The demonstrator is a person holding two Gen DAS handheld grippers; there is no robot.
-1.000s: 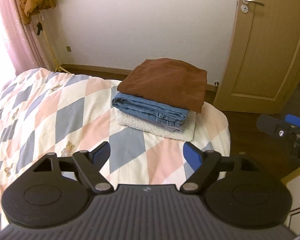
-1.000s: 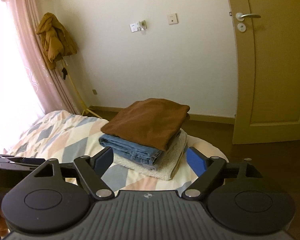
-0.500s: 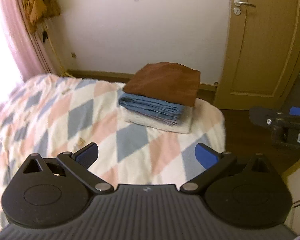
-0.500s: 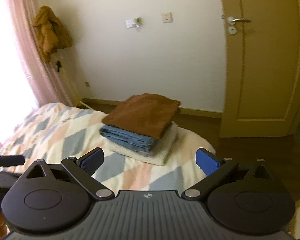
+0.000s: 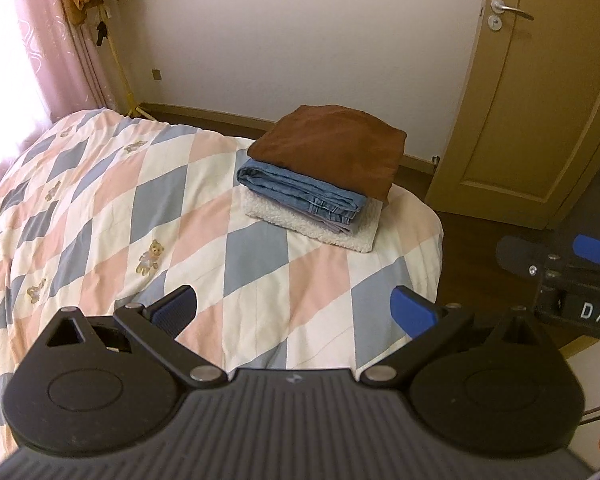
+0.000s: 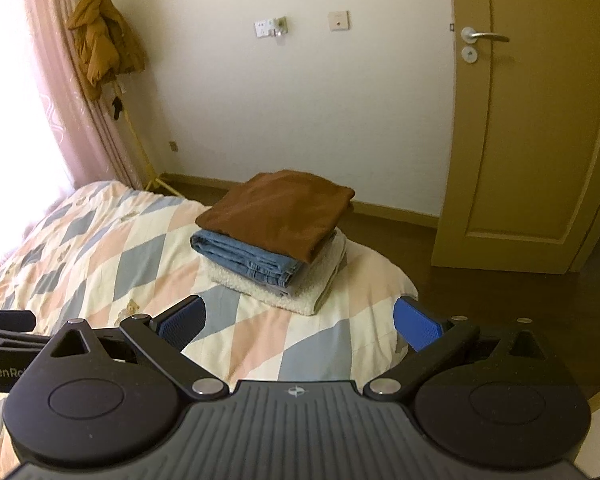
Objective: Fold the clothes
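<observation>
Brown fabric tops a stack of 3 folded pieces: the brown garment (image 5: 332, 148) lies on folded blue jeans (image 5: 296, 192), which rest on a white fleecy piece (image 5: 312, 224). In the left wrist view the stack sits right of centre on the quilt (image 5: 100, 200), close to the bed's rounded far-right edge, with dark floor (image 5: 480, 240) and a closed door (image 5: 540, 100) beyond. Left of the stack the diamond-patterned quilt lies open and flat up to the pink curtain (image 5: 60, 40) at the upper left.

Both sets of jaws have just been opening and now stand wide with nothing between them. The left gripper (image 5: 294, 308) and the right gripper (image 6: 300, 320) hang over the near quilt, apart from the stack. The right gripper's body shows at the right edge of the left wrist view.
</observation>
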